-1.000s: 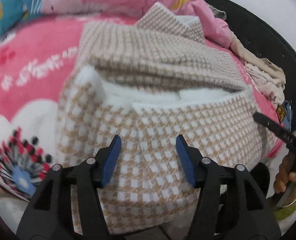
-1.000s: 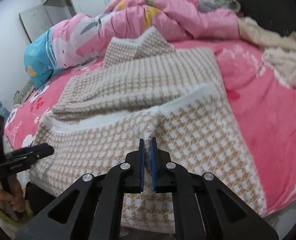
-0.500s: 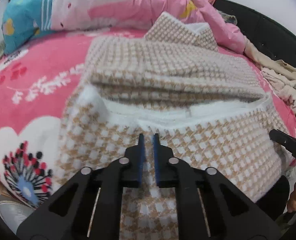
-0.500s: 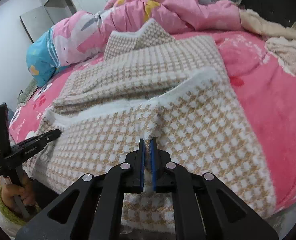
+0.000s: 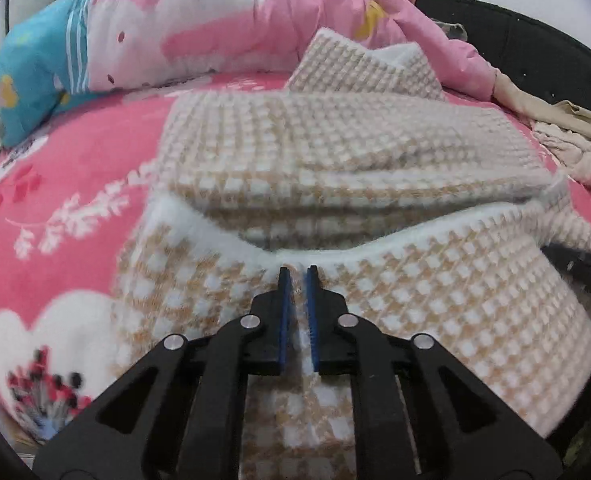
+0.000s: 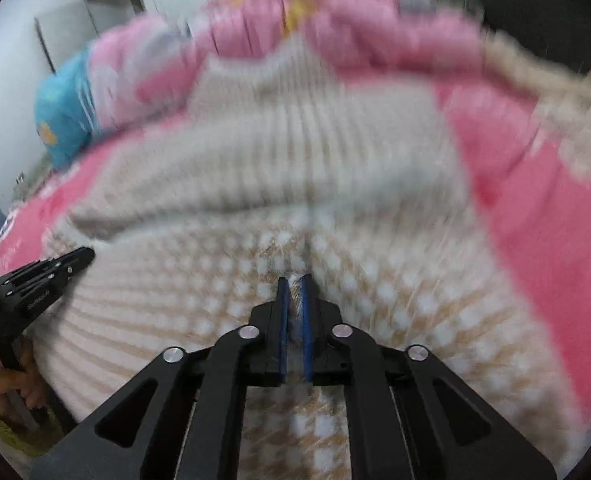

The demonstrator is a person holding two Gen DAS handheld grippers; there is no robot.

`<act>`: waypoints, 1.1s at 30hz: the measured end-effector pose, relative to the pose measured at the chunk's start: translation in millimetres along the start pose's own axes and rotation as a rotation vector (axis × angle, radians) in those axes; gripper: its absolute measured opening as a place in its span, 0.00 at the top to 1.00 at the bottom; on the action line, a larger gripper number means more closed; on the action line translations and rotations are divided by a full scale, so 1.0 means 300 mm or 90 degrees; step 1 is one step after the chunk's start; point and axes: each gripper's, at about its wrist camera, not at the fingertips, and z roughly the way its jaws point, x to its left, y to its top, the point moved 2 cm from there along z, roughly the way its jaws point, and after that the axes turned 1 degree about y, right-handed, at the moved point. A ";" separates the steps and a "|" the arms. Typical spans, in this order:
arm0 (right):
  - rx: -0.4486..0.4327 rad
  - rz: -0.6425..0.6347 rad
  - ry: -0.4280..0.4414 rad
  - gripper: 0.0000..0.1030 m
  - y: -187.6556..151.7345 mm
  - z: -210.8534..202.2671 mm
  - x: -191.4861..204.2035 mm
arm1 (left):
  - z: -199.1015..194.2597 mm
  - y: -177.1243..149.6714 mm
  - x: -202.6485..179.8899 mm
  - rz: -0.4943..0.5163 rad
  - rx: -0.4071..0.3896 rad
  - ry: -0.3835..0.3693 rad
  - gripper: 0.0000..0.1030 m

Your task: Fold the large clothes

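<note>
1. Left wrist view is showing the left tongs [image 5: 297, 276] clenched on the near hem of the sweater [image 5: 335, 152], with a pinch of checked knit caught between the blue pads [image 5: 282, 312].
2. The right wrist view is blurring heavily, yet the right tongs [image 6: 294, 284] are showing the same thing: pads closed on a tuft of the same hem, fibres standing up between them.
3. The sweater is lying on the bed [image 5: 75, 168], stretching from the tongs toward twelve o'clock, where its collar end is resting against the quilt [image 5: 215, 32].
4. Its long axis is running from six to twelve in both views; the hem is crossing that axis from nine to three.
5. In the left view the right tongs are showing as a dark bar at three o'clock, at the hem's edge; in the right view the left tongs are sitting at nine o'clock, beside the hem's other corner.
6. So both hands are holding the same edge, well apart along it, and neither seems nearer the collar than the other.
7. A folded layer is already lying across the middle, just beyond the white band of the hem.
8. Judging from this, the coming move is likely a lift of the hem and a carry toward twelve, over that layer.
9. Keeping both tongs level looks important, or the fold may be landing skewed.
10. The thick knit may be slipping from such small pinches.
</note>
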 end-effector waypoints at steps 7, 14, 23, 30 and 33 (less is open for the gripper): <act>-0.080 -0.016 0.011 0.74 0.032 -0.233 0.045 | -0.004 0.005 0.020 -0.021 -0.003 -0.025 0.90; 0.045 -0.119 0.047 0.71 -0.007 0.039 0.203 | -0.032 0.005 0.084 -0.088 0.023 -0.123 0.86; 0.035 -0.054 0.105 0.70 0.002 0.033 0.116 | -0.074 -0.059 0.229 -0.062 0.024 -0.059 0.75; 0.023 -0.025 0.116 0.65 0.033 -0.064 0.097 | -0.082 -0.061 0.280 -0.133 0.016 -0.087 0.86; -0.017 -0.006 0.066 0.64 0.071 -0.116 -0.002 | -0.077 -0.065 0.260 -0.116 0.011 -0.066 0.86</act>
